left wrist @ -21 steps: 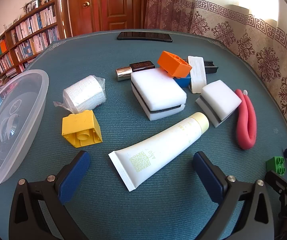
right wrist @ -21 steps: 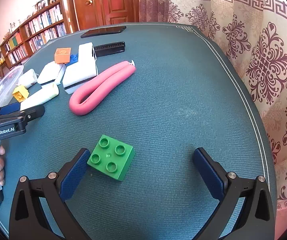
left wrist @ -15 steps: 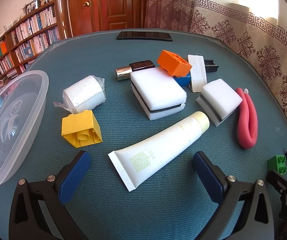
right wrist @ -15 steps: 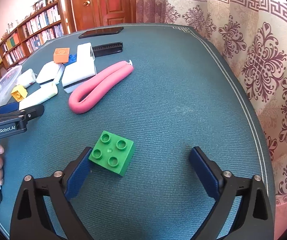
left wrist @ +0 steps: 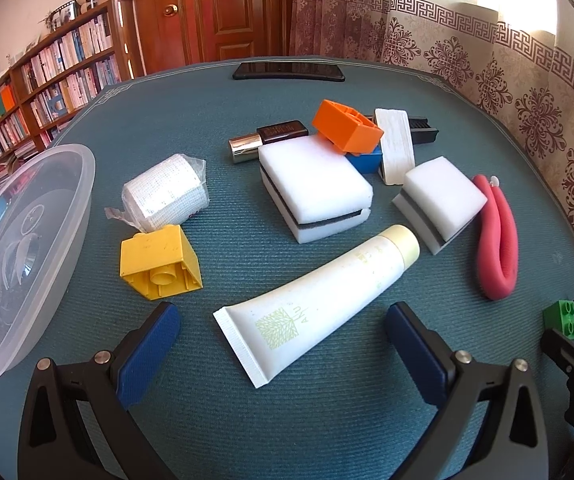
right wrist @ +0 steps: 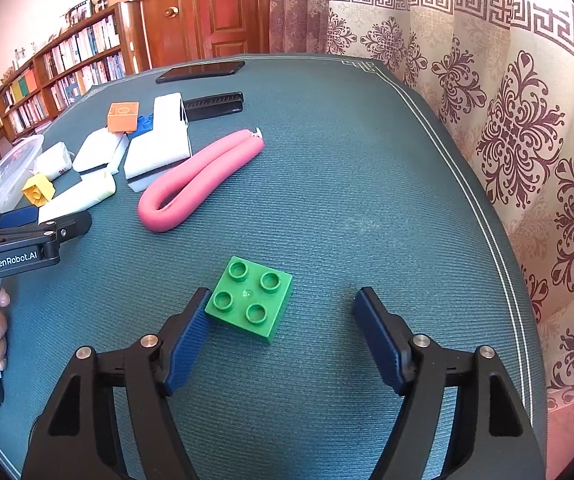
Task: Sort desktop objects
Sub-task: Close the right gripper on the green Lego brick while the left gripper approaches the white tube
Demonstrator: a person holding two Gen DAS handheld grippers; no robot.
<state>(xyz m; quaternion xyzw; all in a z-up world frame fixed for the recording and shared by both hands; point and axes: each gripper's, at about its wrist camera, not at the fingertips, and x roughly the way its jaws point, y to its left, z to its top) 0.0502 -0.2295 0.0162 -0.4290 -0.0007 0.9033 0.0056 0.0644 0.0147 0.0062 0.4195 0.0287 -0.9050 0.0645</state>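
Right gripper (right wrist: 283,316) wide apart around a glossy green four-stud brick (right wrist: 250,298), left pad touching.

Left wrist camera low over the teal cloth-covered desk (left wrist: 287,420), facing the far edge, right wrist camera close above the desk's right edge, both caught the square green plastic brick (left wrist: 563,317) (right wrist: 249,298).

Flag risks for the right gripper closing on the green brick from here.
1. Off-centre: the green brick sits against the left finger of the right gripper, with a wide gap to the other. Closing may push it sideways.
2. The brick lies rotated to the fingers, so they may catch corners and twist it.
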